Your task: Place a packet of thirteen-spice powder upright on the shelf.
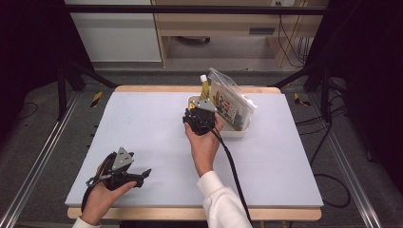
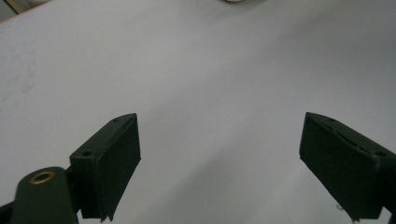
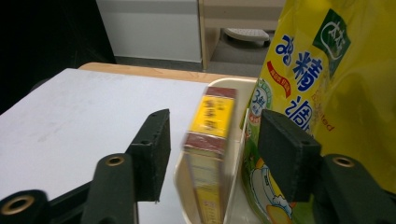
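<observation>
pale table; yellow-red box upright in tray, between parted right gripper; left gripper agape.

grippers: 2 | white tray: 1 | yellow bag: 1 | yellow box: 1

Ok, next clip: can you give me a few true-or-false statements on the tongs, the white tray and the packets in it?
1. The left tongs are wide open over the bare pale grey table mat. True.
2. The right tongs are clamped on the small yellow and red box. False: the jaws stand apart on either side of the box, which is blurred.
3. The large yellow printed bag stands in the white plastic tray. True.
4. The tray sits at the table's near left corner. False: it is toward the far edge, right of centre.
</observation>
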`<state>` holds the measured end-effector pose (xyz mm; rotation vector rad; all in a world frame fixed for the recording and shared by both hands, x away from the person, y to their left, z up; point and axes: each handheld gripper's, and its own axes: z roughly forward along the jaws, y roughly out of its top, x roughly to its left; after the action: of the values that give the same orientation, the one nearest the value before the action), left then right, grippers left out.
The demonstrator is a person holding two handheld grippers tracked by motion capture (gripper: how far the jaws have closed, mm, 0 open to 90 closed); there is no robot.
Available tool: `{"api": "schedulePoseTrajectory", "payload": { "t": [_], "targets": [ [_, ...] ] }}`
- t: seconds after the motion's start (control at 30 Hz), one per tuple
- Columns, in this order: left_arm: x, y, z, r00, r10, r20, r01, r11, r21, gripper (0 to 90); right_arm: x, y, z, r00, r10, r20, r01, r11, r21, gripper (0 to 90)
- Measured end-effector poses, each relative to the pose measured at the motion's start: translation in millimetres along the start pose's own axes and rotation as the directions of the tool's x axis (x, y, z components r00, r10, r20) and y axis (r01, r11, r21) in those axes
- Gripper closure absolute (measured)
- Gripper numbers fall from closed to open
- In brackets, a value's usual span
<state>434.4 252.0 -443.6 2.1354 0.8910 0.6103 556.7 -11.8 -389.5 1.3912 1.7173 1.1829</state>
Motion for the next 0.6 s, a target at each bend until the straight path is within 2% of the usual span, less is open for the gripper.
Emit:
{"api": "schedulePoseTrajectory", "payload": {
  "t": [0.1,0.23,0.37,0.6],
  "targets": [
    [0.0,0.1,-0.1,1.0000,0.003,-0.001,-0.003,1.0000,0.001,12.2,1.0,0.0,-5.5,0.9997,-0.024,-0.002,0.024,1.000,-0.006,37.9],
    [-0.4,0.1,0.0,1.0000,0.005,-0.003,-0.005,1.0000,0.002,12.1,1.3,0.0,-13.8,0.9989,-0.037,-0.030,0.036,0.999,-0.002,32.3],
    [-0.5,0.2,0.2,1.0000,0.006,-0.003,-0.006,1.0000,0.001,12.0,-1.6,-4.1,-27.4,0.9982,-0.044,-0.042,0.043,0.999,-0.019,31.9],
    [-1.5,0.4,0.5,0.9999,0.013,-0.004,-0.013,0.9999,0.003,11.9,-5.0,-16.1,-45.8,0.9936,-0.087,-0.072,0.087,0.996,-0.004,29.0]
  ]
}}
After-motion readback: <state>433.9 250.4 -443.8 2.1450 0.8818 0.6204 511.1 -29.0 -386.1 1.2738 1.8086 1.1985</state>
